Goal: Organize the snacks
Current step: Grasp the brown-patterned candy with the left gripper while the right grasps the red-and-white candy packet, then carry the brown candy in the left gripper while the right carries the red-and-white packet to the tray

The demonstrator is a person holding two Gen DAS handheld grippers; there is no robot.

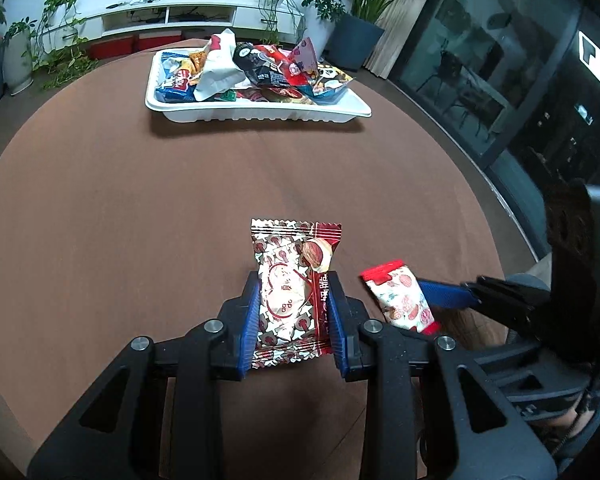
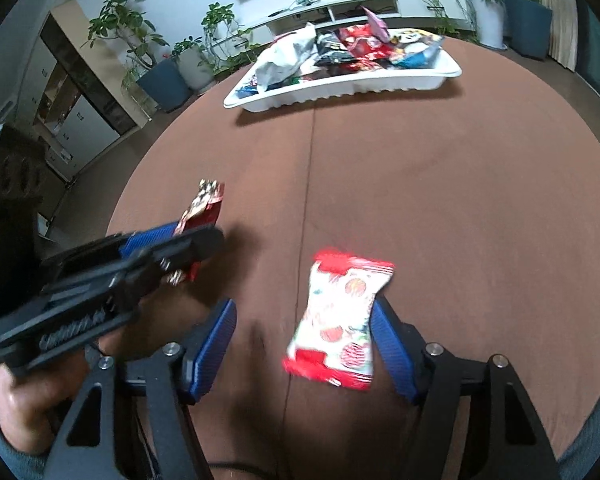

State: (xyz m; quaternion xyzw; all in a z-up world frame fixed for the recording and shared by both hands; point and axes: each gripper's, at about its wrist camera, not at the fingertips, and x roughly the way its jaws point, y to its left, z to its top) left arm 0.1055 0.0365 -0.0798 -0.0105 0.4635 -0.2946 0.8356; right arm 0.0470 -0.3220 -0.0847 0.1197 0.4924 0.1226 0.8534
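1. between our left tongs [image 1: 294, 300] sits a red and white almond candy packet [image 1: 292, 292], pinched on both sides by the blue pads [image 1: 249, 320].
2. that packet hangs above the brown table [image 1: 140, 200], its upper edge reaching past the fingertips.
3. just right of the left tongs we see our right tongs [image 2: 304, 320] with a second packet, white with red ends [image 2: 340, 320].
4. the right tongs stand spread; the second packet touches only the right-hand blue pad [image 2: 392, 344], and a clear gap separates it from the left-hand pad. no grip shows.
5. whether the second packet lies on the table or hangs free, we cannot tell; it looks blurred.
6. well ahead of both tongs, near the far edge of the table, a white tray [image 1: 260, 114] holds a heap of mixed snack wrappers [image 1: 260, 68].
7. a hand [image 2: 28, 396] holds the left tongs, seen from the right wrist.
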